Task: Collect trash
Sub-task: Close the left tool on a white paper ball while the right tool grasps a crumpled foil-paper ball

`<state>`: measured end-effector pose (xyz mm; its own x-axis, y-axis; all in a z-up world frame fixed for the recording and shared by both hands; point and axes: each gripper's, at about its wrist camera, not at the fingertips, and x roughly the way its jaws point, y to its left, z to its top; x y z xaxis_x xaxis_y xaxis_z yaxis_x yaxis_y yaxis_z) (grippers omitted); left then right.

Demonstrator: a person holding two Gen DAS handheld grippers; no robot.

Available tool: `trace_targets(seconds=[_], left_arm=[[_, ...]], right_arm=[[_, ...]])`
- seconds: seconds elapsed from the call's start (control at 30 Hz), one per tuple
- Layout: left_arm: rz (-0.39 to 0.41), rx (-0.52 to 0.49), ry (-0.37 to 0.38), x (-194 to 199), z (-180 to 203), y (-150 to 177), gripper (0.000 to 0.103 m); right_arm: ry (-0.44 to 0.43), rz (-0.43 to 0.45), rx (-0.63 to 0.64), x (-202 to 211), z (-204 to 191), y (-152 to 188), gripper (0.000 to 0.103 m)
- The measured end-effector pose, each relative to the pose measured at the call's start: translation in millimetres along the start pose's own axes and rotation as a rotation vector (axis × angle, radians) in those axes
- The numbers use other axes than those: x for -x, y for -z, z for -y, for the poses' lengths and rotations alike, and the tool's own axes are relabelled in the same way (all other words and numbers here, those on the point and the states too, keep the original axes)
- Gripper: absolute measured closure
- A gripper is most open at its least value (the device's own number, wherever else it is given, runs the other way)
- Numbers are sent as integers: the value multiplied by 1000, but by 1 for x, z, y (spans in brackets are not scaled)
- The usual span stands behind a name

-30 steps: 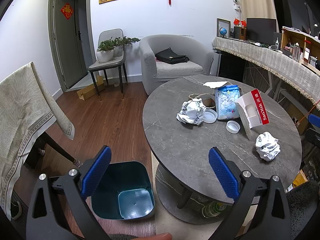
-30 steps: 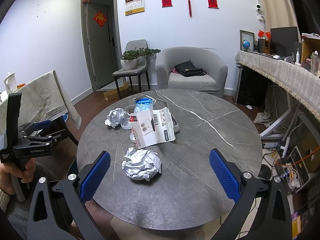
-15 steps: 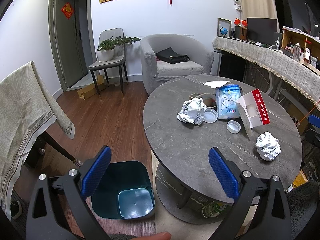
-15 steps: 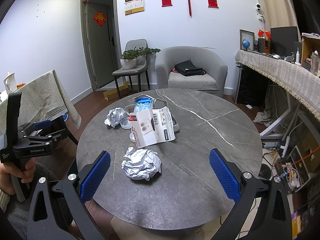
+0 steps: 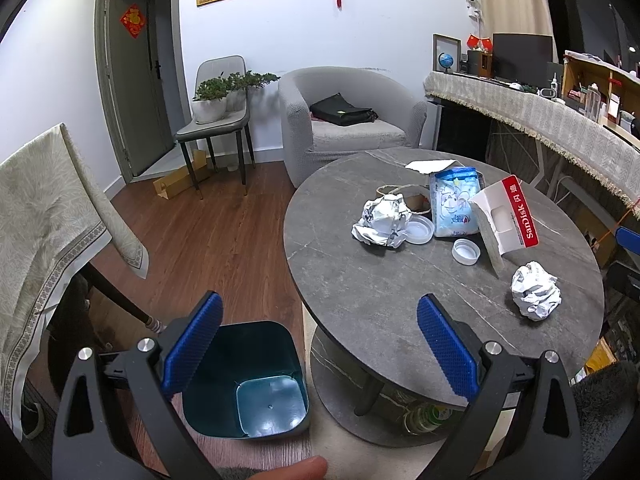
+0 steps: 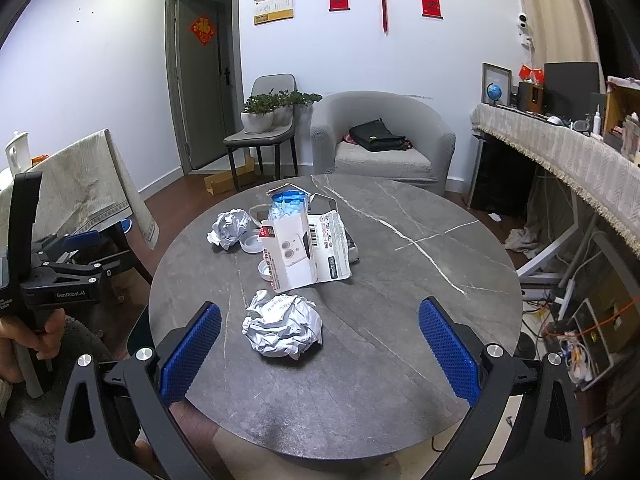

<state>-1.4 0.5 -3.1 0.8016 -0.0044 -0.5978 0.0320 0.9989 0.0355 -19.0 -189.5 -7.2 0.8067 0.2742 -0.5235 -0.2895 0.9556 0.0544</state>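
Hovering over the near edge of the round table (image 6: 400, 380), the right gripper (image 6: 320, 354) is held with its jaws spread wide and nothing between them. A crumpled paper ball (image 6: 282, 326) lies on the table just ahead, nearer the left finger, in the lower middle of the frame. Beyond it, at frame centre, a white carton (image 6: 290, 256) is seen standing with an unfolded flap spread flat to its right; its long axis runs from lower left to upper right. Further back, a second ball (image 6: 230, 226), a lid (image 6: 250, 244) and a blue packet (image 6: 288, 206) are grouped together.

The left gripper (image 5: 318, 350) is likewise released, jaws wide and empty, and is held off the table's edge. A teal bin (image 5: 248, 384) stands on the floor in the lower middle of that frame, its mouth facing up, partly behind the left finger. In the right half of the frame the carton (image 5: 506, 222) is seen leaning, its red side pointing toward the lower right, with a small cap (image 5: 466, 251) just left of it and the near ball (image 5: 536, 296) below it.
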Motion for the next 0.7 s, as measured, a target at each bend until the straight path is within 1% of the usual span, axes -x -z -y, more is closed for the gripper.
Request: trace_targets(seconds=[0.23, 0.37, 0.4, 0.47, 0.5, 0.6, 0.63, 0.67, 0.7], left_arm=[[-11, 7, 19, -4, 2, 0, 4], [-19, 14, 53, -4, 2, -4, 4], [-19, 20, 64, -4, 1, -5, 4], [-17, 35, 77, -5, -1, -6, 5], [-14, 37, 86, -5, 0, -7, 5], [-14, 29, 112, -7, 2, -10, 5], [-13, 23, 120, -8, 3, -11, 6], [-13, 12, 130, -10, 4, -13, 10], [-14, 6, 135, -11, 5, -14, 12]], right_arm=[[-17, -18, -2, 0, 0, 0, 3], [-8, -89, 63, -12, -12, 0, 4], [-11, -106, 69, -15, -14, 0, 5], [-24, -123, 61, -18, -15, -2, 9], [-42, -128, 46, -21, -16, -3, 9], [-48, -146, 42, -30, -20, -2, 9], [-50, -153, 43, -33, -21, -1, 9], [-53, -158, 42, -35, -22, 0, 10], [-56, -164, 41, -40, -24, 0, 13]])
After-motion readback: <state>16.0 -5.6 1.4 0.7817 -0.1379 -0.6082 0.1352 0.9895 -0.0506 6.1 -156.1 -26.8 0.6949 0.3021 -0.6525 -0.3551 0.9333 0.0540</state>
